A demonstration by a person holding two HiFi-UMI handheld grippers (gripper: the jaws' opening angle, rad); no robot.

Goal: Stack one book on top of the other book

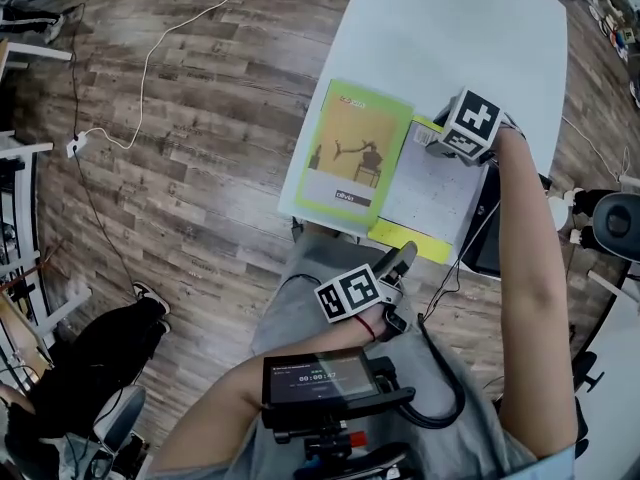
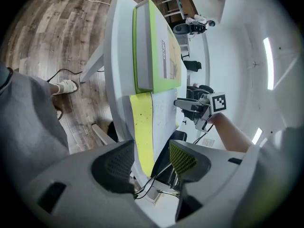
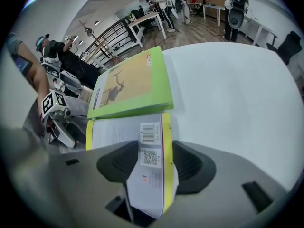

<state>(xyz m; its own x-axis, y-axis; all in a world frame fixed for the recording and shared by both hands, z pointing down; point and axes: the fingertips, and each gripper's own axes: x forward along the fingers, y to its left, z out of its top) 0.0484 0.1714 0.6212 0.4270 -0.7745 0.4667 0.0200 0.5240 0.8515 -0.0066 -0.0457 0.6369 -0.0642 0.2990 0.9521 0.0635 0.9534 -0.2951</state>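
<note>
Two books lie side by side on the white worktop (image 1: 450,38) in the head view: a green book (image 1: 345,148) and, just beside it, a yellow-edged book (image 1: 430,193). The second lies right at the worktop's near edge, probably so that it can be got at from there. The right gripper (image 1: 458,133) stands steeply over its far corner. The left gripper (image 1: 402,260) hovers just off its near edge.

The left gripper view shows its fingers (image 2: 187,158) wide apart and empty, aimed at that near edge.

The right gripper view shows its fingers (image 3: 118,163) partly apart, straddling the barcoded corner. One is over the cover and one over bare worktop, and they squeeze nothing.
</note>
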